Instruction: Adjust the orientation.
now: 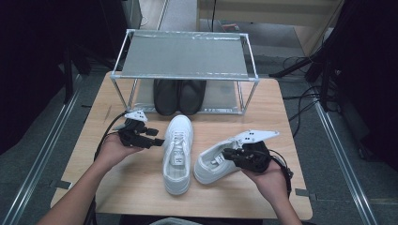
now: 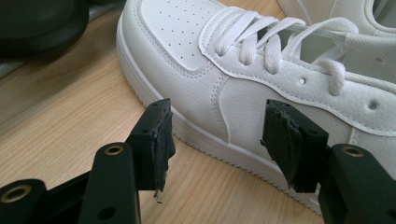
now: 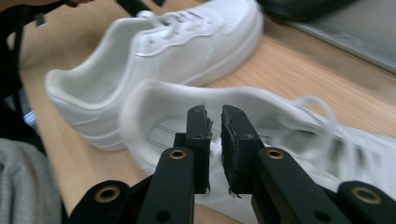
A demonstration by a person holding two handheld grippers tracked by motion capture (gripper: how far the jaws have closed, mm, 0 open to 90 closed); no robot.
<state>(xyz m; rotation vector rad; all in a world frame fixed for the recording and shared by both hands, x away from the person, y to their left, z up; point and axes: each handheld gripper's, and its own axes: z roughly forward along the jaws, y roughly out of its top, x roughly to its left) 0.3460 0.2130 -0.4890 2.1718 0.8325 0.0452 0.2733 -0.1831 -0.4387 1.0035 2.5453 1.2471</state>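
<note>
The table (image 1: 141,187) is seen from above the person's side, looking forward and down towards the rack (image 1: 185,56) at its far edge. Each gripper view is taken low and close along its own black jaws. The two white sneakers (image 1: 178,154) (image 2: 243,74) (image 3: 154,42) are shared by all three views.

Black hand-held gripper (image 1: 157,140), brass screws, grey top plate, black cable.

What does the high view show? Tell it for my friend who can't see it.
Two white sneakers lie on a wooden table: the right gripper pinches the collar of the right sneaker, while the open left gripper hovers beside the left sneaker. Behind, black shoes sit under a metal rack.
</note>
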